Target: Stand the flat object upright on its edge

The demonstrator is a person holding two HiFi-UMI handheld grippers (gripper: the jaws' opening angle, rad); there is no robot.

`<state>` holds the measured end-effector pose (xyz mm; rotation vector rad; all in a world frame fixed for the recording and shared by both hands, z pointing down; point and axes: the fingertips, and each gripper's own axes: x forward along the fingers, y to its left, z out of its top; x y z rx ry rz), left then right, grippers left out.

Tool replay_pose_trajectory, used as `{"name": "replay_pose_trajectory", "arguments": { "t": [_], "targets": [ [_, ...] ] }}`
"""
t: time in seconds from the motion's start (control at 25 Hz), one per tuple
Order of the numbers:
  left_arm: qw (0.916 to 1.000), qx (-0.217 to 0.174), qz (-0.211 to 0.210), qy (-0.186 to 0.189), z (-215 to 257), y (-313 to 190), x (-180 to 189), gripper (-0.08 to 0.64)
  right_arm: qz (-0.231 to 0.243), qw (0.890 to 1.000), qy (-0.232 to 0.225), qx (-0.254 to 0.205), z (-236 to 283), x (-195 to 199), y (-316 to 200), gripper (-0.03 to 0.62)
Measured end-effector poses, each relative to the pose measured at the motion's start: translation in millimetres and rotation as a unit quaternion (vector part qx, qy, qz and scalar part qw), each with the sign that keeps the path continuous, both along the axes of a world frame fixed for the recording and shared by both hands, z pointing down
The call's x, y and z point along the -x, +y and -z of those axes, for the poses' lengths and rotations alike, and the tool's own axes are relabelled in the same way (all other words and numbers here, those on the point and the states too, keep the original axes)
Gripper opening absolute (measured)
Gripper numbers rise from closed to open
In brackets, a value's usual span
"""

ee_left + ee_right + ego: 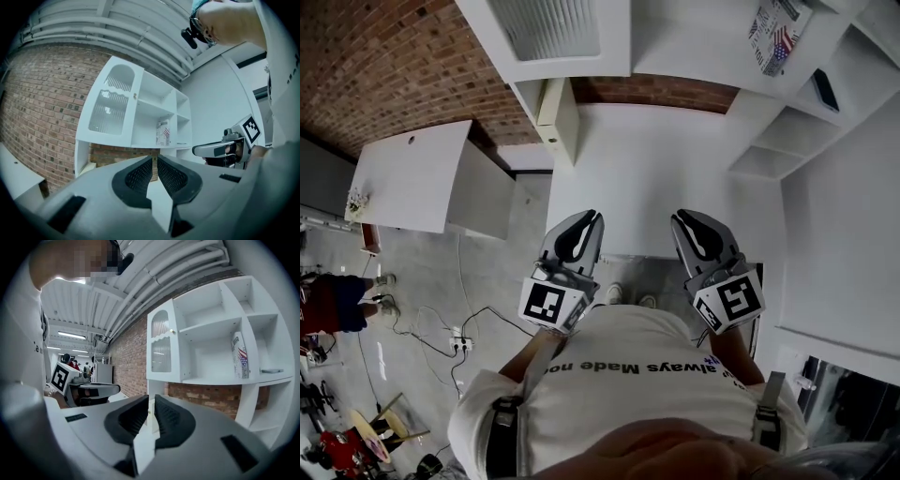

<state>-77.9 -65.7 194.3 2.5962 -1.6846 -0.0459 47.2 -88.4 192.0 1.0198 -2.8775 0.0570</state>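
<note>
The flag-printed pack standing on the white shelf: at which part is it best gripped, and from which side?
Probably its upper part, jaws across its thin dimension, coming straight in from the open front. The flag-printed pack stands upright inside a compartment of the shelf unit, whose walls close the back and sides; some free room shows above it.

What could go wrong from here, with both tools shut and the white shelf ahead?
1. The left tool and right tool are both shut with nothing between them. A reach made without opening first would probably push a thing rather than grip it.
2. The flag-printed pack stands on edge in a shelf compartment, with open space on one side. A nudge there could topple it.
</note>
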Motion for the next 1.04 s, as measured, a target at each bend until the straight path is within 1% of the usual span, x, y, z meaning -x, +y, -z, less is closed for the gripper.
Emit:
{"name": "replay_pose_trajectory", "arguments": {
  "t": [0.12,0.36,0.48,0.76,1.04],
  "targets": [
    [0.9999,0.002,-0.011,0.006,-2,-3,-7,0.038,-0.007,1.0,-0.001,0.002,-1,-3,1,0.041],
    [0.9997,-0.006,-0.026,0.002,4,-7,-21,0.038,-0.009,1.0,-0.003,-0.005,5,-7,2,0.04],
    [0.9996,-0.01,-0.026,-0.002,1,-6,-21,0.038,-0.011,1.0,-0.003,-0.009,7,-8,1,0.04],
    [0.9998,0.0,-0.02,0.006,-2,-2,-20,0.038,-0.01,1.0,-0.006,-0.011,10,-6,0,0.04],
    [0.9998,-0.002,-0.018,0.009,3,0,-17,0.038,-0.006,1.0,-0.006,-0.008,9,-3,4,0.04]
  ]
}}
